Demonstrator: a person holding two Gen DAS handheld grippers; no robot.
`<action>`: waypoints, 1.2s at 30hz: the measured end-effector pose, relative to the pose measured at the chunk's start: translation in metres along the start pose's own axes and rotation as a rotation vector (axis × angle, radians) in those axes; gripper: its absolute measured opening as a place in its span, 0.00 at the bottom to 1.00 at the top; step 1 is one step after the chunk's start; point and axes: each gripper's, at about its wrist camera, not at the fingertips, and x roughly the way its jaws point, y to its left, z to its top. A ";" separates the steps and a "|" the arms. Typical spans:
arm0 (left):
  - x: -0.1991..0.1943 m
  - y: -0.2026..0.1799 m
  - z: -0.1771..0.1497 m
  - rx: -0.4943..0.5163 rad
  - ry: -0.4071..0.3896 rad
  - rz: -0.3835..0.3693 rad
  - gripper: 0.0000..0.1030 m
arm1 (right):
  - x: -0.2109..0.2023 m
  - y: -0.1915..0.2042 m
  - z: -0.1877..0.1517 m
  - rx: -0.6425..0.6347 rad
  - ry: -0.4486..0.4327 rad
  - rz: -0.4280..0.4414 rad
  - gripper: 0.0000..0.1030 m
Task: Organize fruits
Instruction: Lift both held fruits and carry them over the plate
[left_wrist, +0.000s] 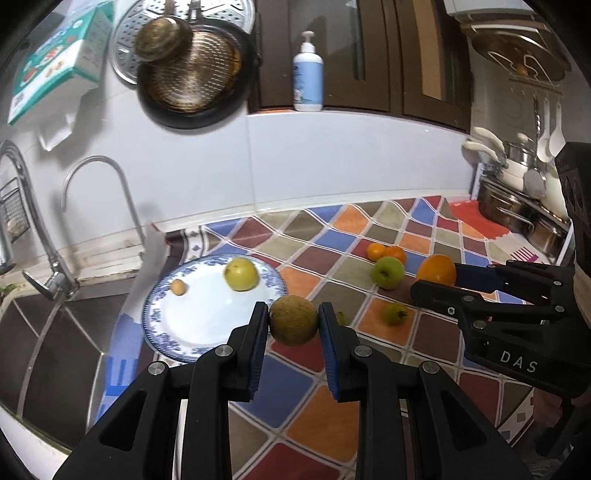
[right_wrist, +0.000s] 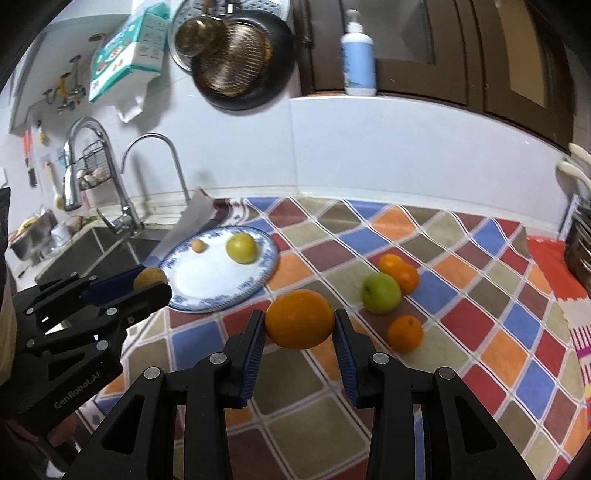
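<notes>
left gripper (left_wrist: 293, 325): black frame, blue pads, clamped on a dull brown-green round fruit (left_wrist: 293, 319)
right gripper (right_wrist: 299, 325): same black/blue, clamped on a bright orange (right_wrist: 299, 318)
cloth (right_wrist: 480, 295) under both: diamond check, red, blue, orange, olive, maroon, white grid lines
plate (left_wrist: 162, 332) ahead-left of left gripper: white centre, blue floral rim
on plate: yellow-green fruit (left_wrist: 241, 274), small tan fruit (left_wrist: 178, 287)
ahead-right of right gripper: green apple (right_wrist: 380, 293), two oranges (right_wrist: 400, 273) behind it, one orange (right_wrist: 404, 333) nearer
pump bottle (right_wrist: 357, 59), far ahead: white, pale blue label
pan (right_wrist: 240, 55): black rim, brown inside
wall: white
</notes>
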 end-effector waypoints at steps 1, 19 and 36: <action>-0.002 0.004 0.000 -0.002 0.001 0.008 0.27 | 0.001 0.004 0.002 -0.006 -0.005 0.007 0.37; -0.020 0.058 -0.003 -0.044 -0.029 0.101 0.27 | 0.018 0.065 0.025 -0.086 -0.043 0.122 0.37; 0.015 0.094 -0.001 -0.056 -0.005 0.138 0.27 | 0.066 0.087 0.044 -0.123 -0.004 0.153 0.37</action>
